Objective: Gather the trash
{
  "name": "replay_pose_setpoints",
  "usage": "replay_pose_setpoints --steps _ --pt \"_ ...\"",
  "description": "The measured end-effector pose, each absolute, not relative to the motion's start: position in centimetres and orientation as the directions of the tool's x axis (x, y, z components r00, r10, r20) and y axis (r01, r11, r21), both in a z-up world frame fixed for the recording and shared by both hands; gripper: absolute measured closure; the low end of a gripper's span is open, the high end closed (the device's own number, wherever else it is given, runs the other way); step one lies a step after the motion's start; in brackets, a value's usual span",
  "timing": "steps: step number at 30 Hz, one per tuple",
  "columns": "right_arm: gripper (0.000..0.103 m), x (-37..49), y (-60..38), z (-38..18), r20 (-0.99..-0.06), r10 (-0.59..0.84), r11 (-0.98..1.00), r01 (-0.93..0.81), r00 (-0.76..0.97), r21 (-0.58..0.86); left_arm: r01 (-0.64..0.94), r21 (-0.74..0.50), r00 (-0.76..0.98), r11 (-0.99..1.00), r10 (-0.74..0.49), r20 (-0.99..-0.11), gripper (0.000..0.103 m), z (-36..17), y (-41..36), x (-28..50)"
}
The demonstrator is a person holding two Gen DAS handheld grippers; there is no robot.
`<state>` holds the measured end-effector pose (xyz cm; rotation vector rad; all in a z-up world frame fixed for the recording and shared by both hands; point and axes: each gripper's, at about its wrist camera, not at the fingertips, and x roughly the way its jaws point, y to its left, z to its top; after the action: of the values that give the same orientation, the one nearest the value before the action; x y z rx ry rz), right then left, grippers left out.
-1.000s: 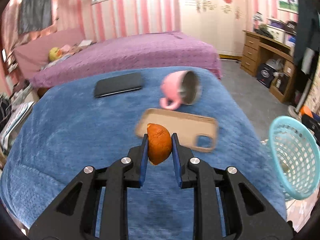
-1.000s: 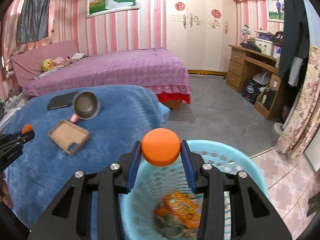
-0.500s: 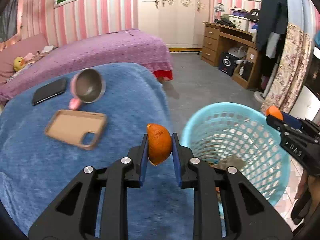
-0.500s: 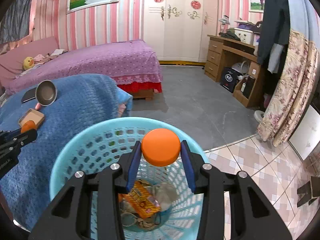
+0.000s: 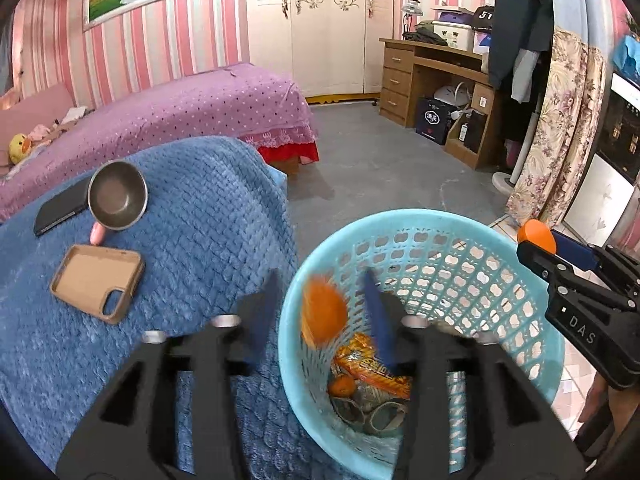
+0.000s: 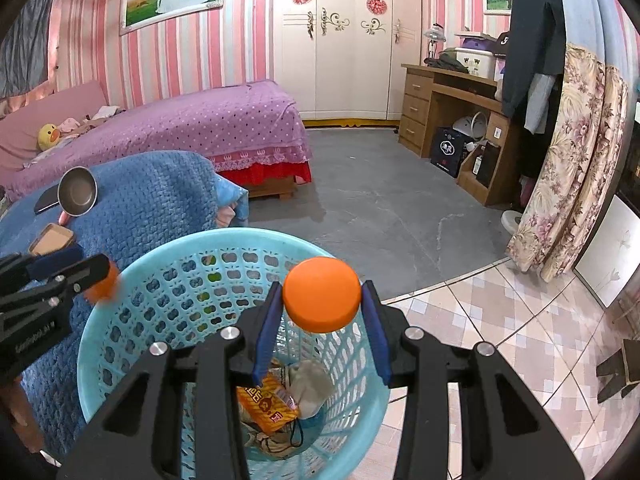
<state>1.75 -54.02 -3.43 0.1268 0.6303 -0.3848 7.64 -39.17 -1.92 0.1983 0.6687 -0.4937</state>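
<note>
A light blue mesh basket [image 5: 400, 220] stands on the floor beside the blue-blanketed bed. My left gripper [image 5: 320, 280] hangs over its left rim with its jaws opening. A piece of orange peel [image 5: 322, 312] is blurred and loose between the fingers, touching neither. My right gripper [image 6: 322, 300] is above the basket [image 6: 200, 244], shut on a round orange cap-like thing [image 6: 322, 294]. The left wrist view shows that gripper at the right [image 5: 560, 264]. The basket holds an orange snack wrapper [image 6: 266, 402] and other scraps.
On the blue blanket [image 5: 200, 240] lie a tipped pink mug [image 5: 118, 196], a dark phone [image 5: 60, 210] and a tan phone case [image 5: 98, 282]. A purple bed [image 6: 200, 128] stands behind, a wooden desk [image 6: 440, 92] at the far right, grey floor between.
My left gripper swung right from over the blanket to above the basket, then its jaws parted and let the peel go. My right gripper came over the basket, still holding the orange thing.
</note>
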Motion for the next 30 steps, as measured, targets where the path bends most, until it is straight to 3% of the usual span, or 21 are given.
replay_pose_setpoints --steps 8,21,22,25,30 --pt "0.063 2.2 -53.5 -3.7 -0.602 -0.302 0.925 0.379 0.739 0.001 0.441 0.051 0.741 0.896 -0.331 -0.584 0.012 -0.8 -36.4 8.3" --pt "0.063 3.7 -51.4 -3.6 -0.604 -0.282 0.936 0.351 0.745 -0.004 0.350 0.043 0.770 0.936 -0.262 -0.582 0.006 -0.3 -30.7 9.2" --pt "0.058 3.7 -51.3 -3.6 -0.604 -0.282 0.936 0.351 0.745 -0.005 0.345 0.045 0.773 0.938 -0.256 -0.581 0.006 -0.3 -30.4 9.2" --pt "0.026 3.6 -50.8 -3.6 -0.598 -0.293 0.935 0.355 0.746 -0.014 0.332 0.047 0.773 0.942 -0.244 -0.585 0.006 0.0 -29.2 9.3" --pt "0.009 3.6 -50.5 -3.2 -0.597 -0.302 0.930 0.367 0.744 -0.013 0.325 0.052 0.785 0.944 -0.238 -0.572 0.006 0.8 -27.0 8.7"
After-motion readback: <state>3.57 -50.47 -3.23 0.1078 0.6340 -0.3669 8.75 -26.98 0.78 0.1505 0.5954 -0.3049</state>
